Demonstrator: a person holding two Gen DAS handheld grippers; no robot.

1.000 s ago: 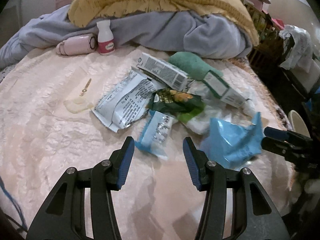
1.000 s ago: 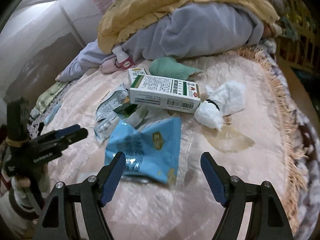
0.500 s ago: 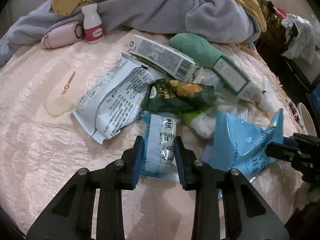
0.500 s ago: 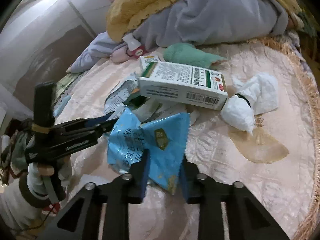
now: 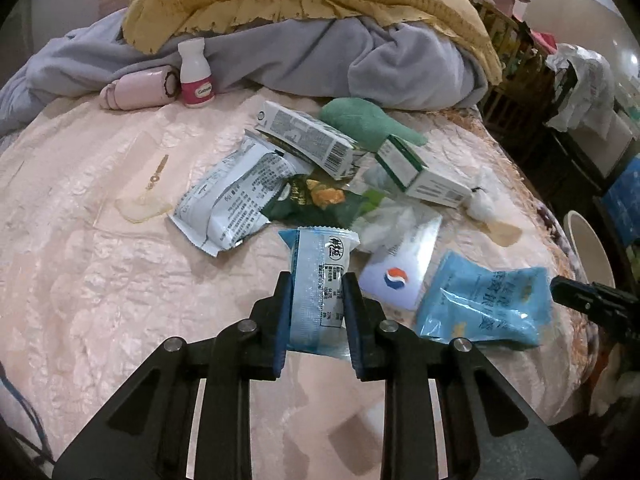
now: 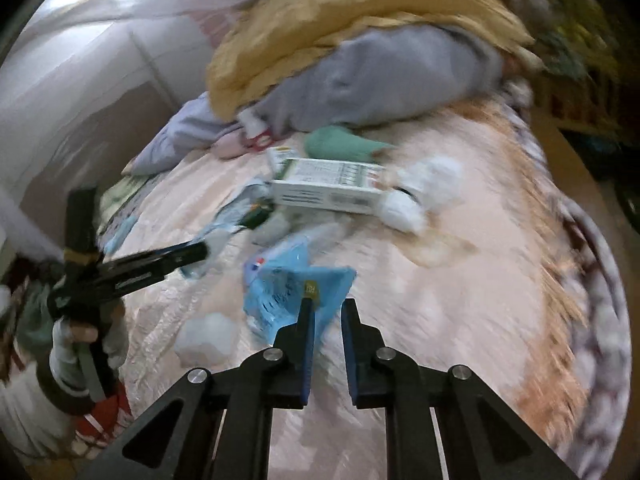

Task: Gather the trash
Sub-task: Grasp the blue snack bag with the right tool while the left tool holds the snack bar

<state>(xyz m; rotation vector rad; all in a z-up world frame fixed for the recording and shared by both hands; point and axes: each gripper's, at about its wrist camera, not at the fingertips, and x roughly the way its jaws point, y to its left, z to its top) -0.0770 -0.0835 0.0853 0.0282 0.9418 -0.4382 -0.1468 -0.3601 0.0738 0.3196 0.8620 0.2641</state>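
Observation:
Trash lies heaped on a pink quilted cloth (image 5: 100, 280). My left gripper (image 5: 316, 284) is shut on a pale blue-and-white snack wrapper (image 5: 320, 272), whose top stands above the pads. To its right, a crumpled bright blue bag (image 5: 484, 304) hangs from the tip of my right gripper (image 5: 576, 300). In the right wrist view, which is blurred, my right gripper (image 6: 326, 304) is shut on that blue bag (image 6: 288, 292) at its lower corner. My left gripper (image 6: 196, 252) reaches in from the left, held by a gloved hand (image 6: 76, 344).
Behind the wrapper lie a grey-white pouch (image 5: 232, 200), a dark green snack bag (image 5: 316, 200), a milk carton (image 5: 308, 140), a green-white box (image 5: 420, 176), a logo packet (image 5: 400, 276) and tissue (image 5: 480, 200). A pink-labelled bottle (image 5: 196, 76) stands by piled blankets (image 5: 340, 52). A white bowl (image 5: 588, 248) sits off the right edge.
Both grippers went from wide open to shut, the left on the pale wrapper and the right on the blue bag. Both packets have since been drawn back from the pile.

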